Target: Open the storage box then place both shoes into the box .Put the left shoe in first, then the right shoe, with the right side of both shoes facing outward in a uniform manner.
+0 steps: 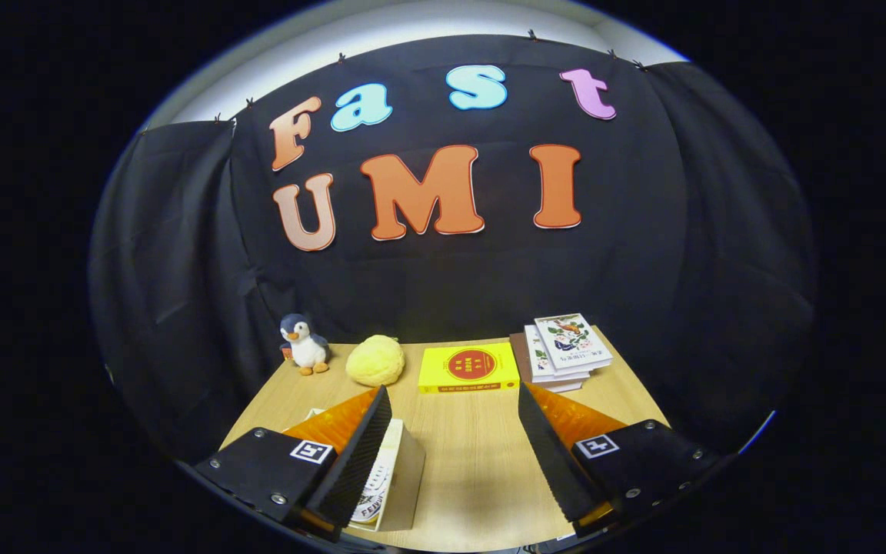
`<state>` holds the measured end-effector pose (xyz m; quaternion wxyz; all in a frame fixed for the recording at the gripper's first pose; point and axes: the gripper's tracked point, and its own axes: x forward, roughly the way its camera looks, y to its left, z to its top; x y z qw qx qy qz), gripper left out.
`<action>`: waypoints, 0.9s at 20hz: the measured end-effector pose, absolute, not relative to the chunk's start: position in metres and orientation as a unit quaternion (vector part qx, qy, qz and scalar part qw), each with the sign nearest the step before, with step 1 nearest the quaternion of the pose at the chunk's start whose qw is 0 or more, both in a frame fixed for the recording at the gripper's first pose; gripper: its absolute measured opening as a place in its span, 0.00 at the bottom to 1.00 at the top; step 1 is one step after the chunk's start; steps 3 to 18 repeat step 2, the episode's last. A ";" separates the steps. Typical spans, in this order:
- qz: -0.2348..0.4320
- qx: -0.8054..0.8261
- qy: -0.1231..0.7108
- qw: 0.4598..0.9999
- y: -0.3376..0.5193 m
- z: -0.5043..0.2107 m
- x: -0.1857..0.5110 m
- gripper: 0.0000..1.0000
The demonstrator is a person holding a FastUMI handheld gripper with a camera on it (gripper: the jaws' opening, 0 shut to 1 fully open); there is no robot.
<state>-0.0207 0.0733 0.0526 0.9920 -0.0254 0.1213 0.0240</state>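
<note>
My gripper is open above a wooden table, with nothing between its two fingers. Just beside and partly under the left finger stands a pale box-like thing with a printed side; I cannot tell whether it is the storage box. The right finger hangs over bare table.
At the table's far edge, from left to right, stand a small toy penguin, a yellow plush ball, a yellow book and a stack of books. Black cloth walls close the booth behind and at both sides.
</note>
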 end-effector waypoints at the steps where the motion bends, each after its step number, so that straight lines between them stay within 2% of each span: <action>1: 0.023 -0.027 0.118 0.992 0.066 0.055 -0.020 0.99; 18: 0.022 -0.027 0.116 0.993 0.058 0.057 -0.020 0.99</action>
